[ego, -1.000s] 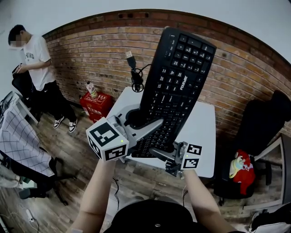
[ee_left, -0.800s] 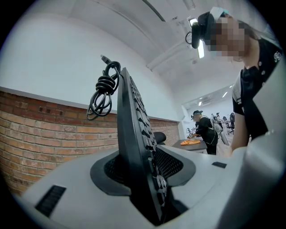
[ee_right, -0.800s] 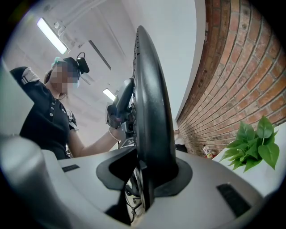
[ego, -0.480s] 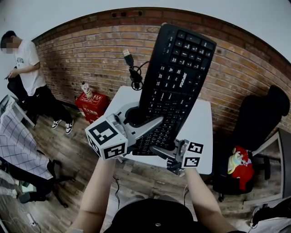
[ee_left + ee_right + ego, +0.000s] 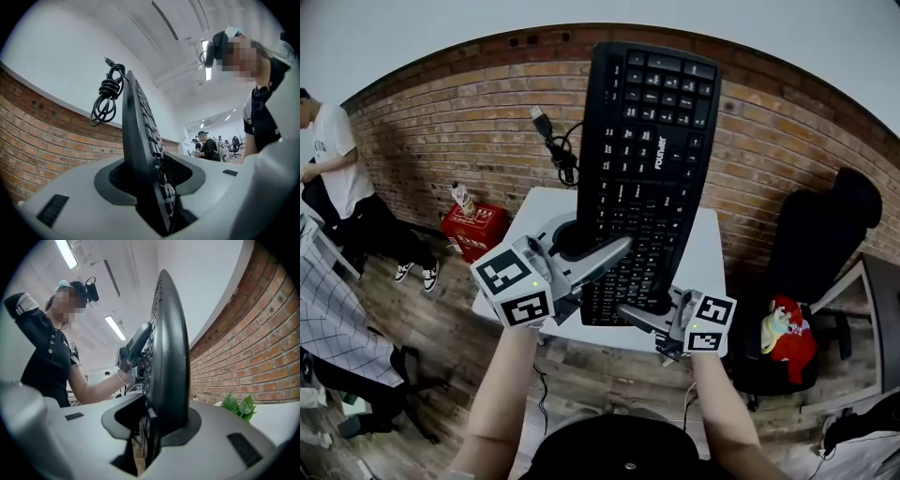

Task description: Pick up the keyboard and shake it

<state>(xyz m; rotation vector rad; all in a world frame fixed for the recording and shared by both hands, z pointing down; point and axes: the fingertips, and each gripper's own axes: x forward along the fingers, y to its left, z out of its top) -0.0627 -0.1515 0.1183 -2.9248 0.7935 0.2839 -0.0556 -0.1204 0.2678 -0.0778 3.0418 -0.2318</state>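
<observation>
The keyboard [image 5: 645, 178] bears a white brand mark, seemingly "Founder".

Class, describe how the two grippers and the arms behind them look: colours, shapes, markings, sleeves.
Both the left gripper and right gripper have light grey bodies, long tapered jaws, and a white cube printed with black square markers. The forearms are unsleeved; the person wears a dark short-sleeved top.

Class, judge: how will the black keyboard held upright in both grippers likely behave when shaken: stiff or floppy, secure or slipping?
The keyboard stands straight above the jaws without sagging, so it is probably stiff. The left gripper and right gripper clamp only its lower end, so it may wobble or pivot. Its coiled cable is unheld and will likely swing.
</observation>
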